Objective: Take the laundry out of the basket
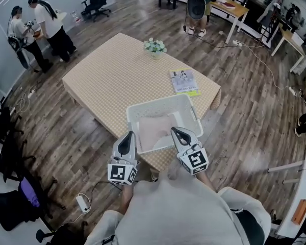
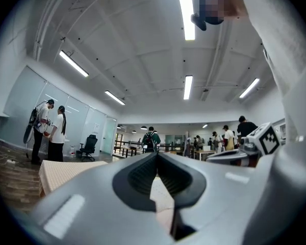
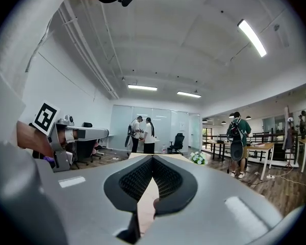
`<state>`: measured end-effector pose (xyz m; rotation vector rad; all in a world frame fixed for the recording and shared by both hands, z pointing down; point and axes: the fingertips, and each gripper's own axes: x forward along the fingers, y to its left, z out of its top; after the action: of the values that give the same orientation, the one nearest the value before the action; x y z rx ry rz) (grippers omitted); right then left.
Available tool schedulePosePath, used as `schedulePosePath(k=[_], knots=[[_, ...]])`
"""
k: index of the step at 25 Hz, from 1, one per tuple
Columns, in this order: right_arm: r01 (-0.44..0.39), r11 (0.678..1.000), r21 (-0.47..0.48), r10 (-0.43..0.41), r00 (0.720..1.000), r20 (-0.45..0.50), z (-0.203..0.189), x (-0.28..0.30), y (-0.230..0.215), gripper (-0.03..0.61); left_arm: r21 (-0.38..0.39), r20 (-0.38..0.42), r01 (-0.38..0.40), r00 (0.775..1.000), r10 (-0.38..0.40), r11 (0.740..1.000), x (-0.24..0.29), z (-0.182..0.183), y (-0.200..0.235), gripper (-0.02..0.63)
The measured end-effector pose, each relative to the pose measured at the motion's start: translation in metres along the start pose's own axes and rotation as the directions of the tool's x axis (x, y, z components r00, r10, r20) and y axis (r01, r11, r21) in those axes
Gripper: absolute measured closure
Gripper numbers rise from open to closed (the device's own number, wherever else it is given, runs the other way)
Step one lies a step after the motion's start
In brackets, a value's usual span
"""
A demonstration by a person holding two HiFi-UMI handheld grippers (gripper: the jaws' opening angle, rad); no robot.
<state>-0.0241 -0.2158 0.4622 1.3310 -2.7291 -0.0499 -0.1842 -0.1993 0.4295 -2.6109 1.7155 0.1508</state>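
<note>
A white laundry basket (image 1: 158, 104) stands on the near corner of the table (image 1: 107, 70). Pale pink laundry (image 1: 154, 129) lies folded inside it. My left gripper (image 1: 128, 135) hovers over the basket's near left rim, and my right gripper (image 1: 176, 130) over the near right rim. Both point level across the basket. In the left gripper view the left gripper (image 2: 157, 155) has its tips together with nothing held. The right gripper (image 3: 152, 158) is likewise shut and empty in its own view. Neither touches the laundry.
A pot of flowers (image 1: 154, 46) and a booklet (image 1: 184, 81) sit further back on the table. Two people (image 1: 41, 27) stand at the far left, another person (image 1: 196, 4) at the back by desks. A power strip (image 1: 82, 203) and cable lie on the floor.
</note>
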Motion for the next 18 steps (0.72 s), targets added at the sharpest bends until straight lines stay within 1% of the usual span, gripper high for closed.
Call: schedulePosePath(k=[4,9,14,18], knots=[[0.000,1.000,0.008,0.000,1.000,0.001,-0.003,0.015,-0.005,0.580,0.006,-0.012,0.001,1.000,-0.001,1.000,0.016,-0.005,0.014,0.603],[-0.003,1.000,0.030,0.003,1.000,-0.005,-0.013,0.018,-0.020,0.580,0.008,-0.030,-0.023,0.999,0.023,1.000,0.024,-0.016,0.012,0.603],[-0.036,0.999,0.037,0.035,0.999,0.022,-0.002,0.031,-0.035,0.580,0.018,-0.022,-0.065,0.998,0.066,0.998,0.033,-0.009,0.014,0.603],[-0.044,0.998,0.036,0.043,0.999,0.031,0.003,0.038,-0.046,0.580,0.028,-0.026,-0.087,0.996,0.088,0.996,0.039,-0.009,0.018,0.603]])
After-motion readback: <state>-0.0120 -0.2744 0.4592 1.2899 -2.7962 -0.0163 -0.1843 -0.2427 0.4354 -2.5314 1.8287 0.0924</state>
